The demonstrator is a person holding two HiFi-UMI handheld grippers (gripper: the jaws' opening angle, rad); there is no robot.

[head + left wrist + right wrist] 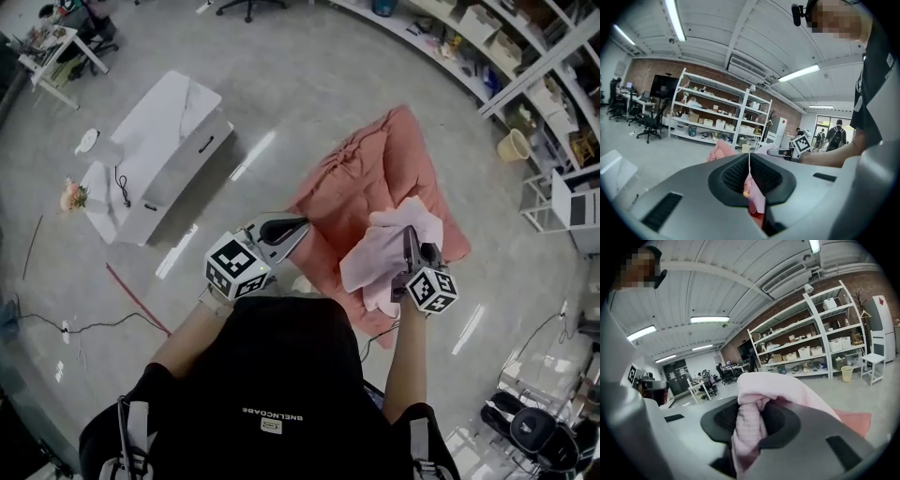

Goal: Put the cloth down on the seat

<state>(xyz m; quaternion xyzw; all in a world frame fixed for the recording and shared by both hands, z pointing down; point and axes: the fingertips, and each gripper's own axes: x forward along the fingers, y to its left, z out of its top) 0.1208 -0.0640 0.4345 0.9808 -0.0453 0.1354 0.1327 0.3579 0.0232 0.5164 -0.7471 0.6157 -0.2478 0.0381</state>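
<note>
While the pale pink cloth (380, 255) sits bunched in the clenched jaws of your right gripper (410, 242), it drapes from them toward your left, over the salmon-covered seat (366, 169). The coming move turns on one thing: the seat lies straight below the cloth, though whether they already touch cannot be told. Your left gripper (286, 228) hovers by the seat's near-left edge, apart from the cloth, its jaws pressed together and gripping none of it.

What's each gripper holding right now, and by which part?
Right gripper clamps a bunched fold of the cloth; the rest hangs loose. Left gripper is shut on nothing.
</note>
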